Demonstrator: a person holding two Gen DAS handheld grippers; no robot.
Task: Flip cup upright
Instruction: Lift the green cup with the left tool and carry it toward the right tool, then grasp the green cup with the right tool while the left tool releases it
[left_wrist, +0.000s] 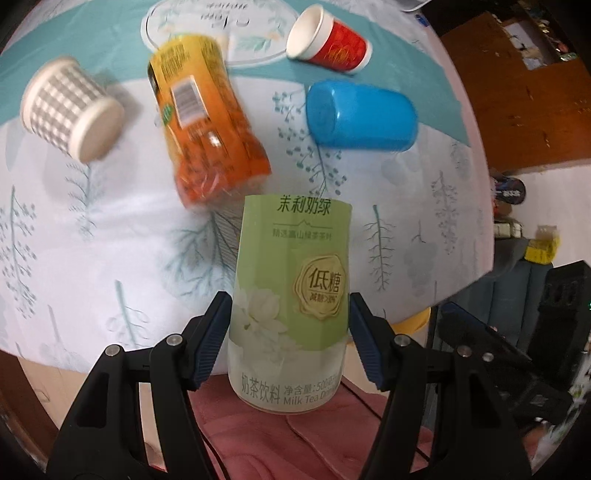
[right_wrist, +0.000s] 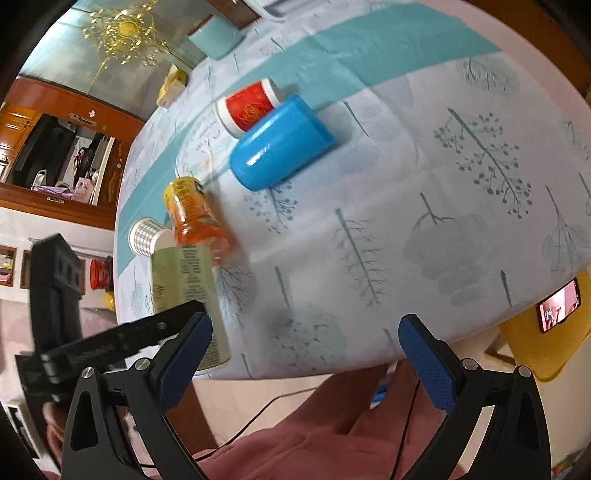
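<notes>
Checked cup (left_wrist: 68, 107): lies on its side at the far left of the tablecloth (left_wrist: 110, 229), its flat base facing the camera.
Orange bottle (left_wrist: 207, 122): just right of the checked cup, on its side and blurred, its lower end pointing toward the green cup.
Green cup (left_wrist: 291, 295): a pale green milk-tea container with a gold seal on its label, at the near edge of the table, its body running away from the left wrist camera toward the orange bottle; whether it touches the cloth cannot be told.
Left gripper (left_wrist: 290, 332): its blue pads (left_wrist: 212, 338) press against both sides of the green cup, holding it around the middle.
Red cup (left_wrist: 328, 38): a paper cup on its side at the back, white open mouth turned left, near a round printed mat (left_wrist: 221, 22).
Blue cup (left_wrist: 362, 114): on its side just in front of the red cup, closed end facing the camera, well apart from the green cup.
Right gripper (right_wrist: 306, 354): fingers spread wide with nothing between them, above the near table edge; the green cup (right_wrist: 188, 291) and the other gripper sit to its left.
Phone (right_wrist: 559, 306): lit screen, lying on a yellow seat (right_wrist: 546, 350) at the far right, beyond the table edge.
Pink clothing (right_wrist: 314, 443): fills the bottom of the right wrist view, under the gripper.
</notes>
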